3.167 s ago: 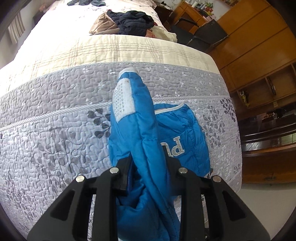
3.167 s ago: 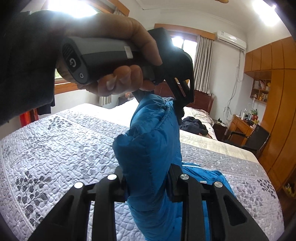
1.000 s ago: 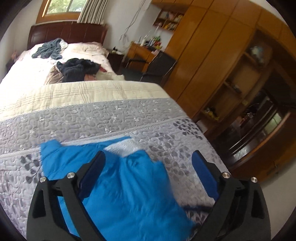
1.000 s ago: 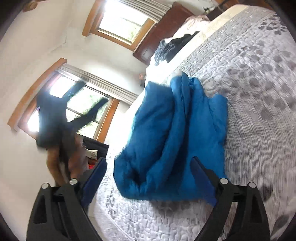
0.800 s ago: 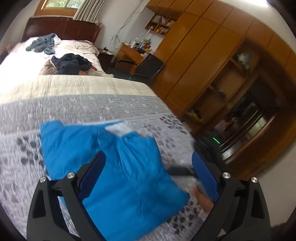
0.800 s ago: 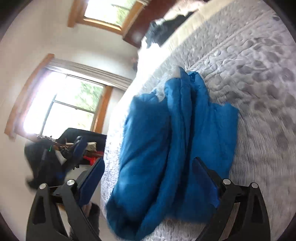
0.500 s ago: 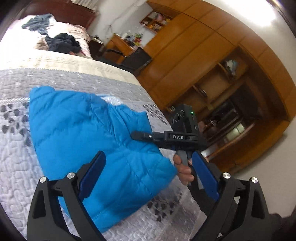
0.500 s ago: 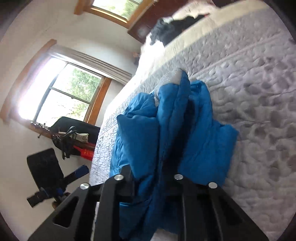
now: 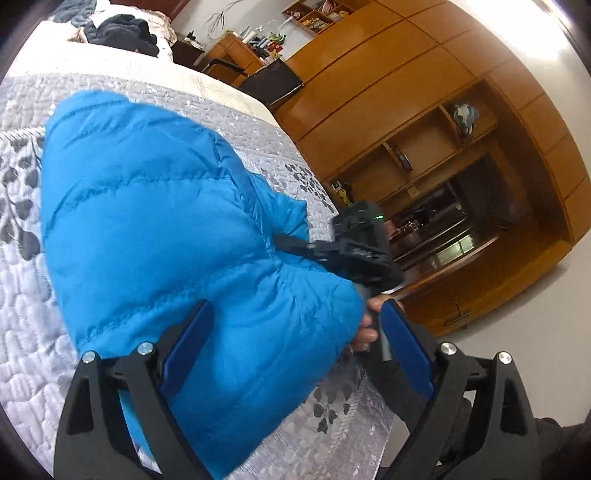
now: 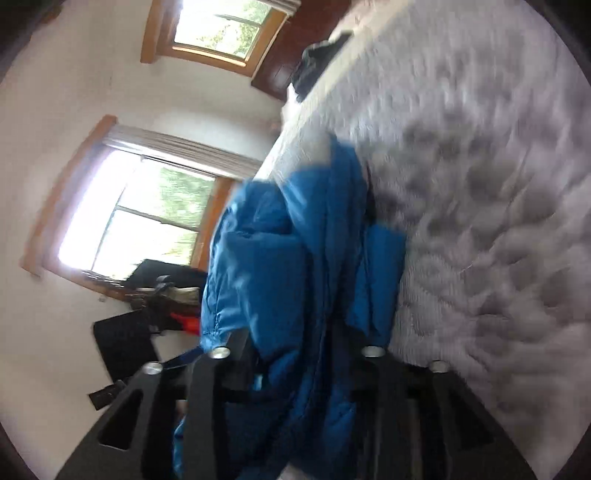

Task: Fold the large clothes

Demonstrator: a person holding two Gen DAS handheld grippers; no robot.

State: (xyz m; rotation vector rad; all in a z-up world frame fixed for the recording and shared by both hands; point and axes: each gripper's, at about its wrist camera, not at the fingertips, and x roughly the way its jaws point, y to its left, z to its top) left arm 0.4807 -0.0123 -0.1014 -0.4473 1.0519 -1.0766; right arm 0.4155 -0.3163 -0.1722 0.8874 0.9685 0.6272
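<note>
1. In our left wrist view, nearest to us, our left gripper has its two blue-padded fingers spread wide apart, holding nothing.
2. Between and beyond those fingers lies the blue puffer jacket, a bundled mound on the grey quilted bedspread, filling the frame from 6 o'clock up to 10 o'clock.
3. At about 4 o'clock from the jacket's centre we see our right gripper, with its black body and a small green light, reaching into the jacket's edge from the side; a hand grips its handle just beside our left gripper's right-hand finger.
4. In our right wrist view, which is tilted and blurred, the right gripper has its fingers drawn close together, clamped on a thick fold of the blue puffer jacket.
5. In that view the jacket runs from 6 o'clock up to the middle, with the bedspread filling the side from 1 to 5 o'clock.
6. Farther off in the left wrist view, a wooden wardrobe with open shelves stands from 1 to 3 o'clock.
7. At 11 o'clock, dark clothes lie heaped at the far end of the bed.
8. In the right wrist view, two bright windows show at 9 and 11 o'clock.
</note>
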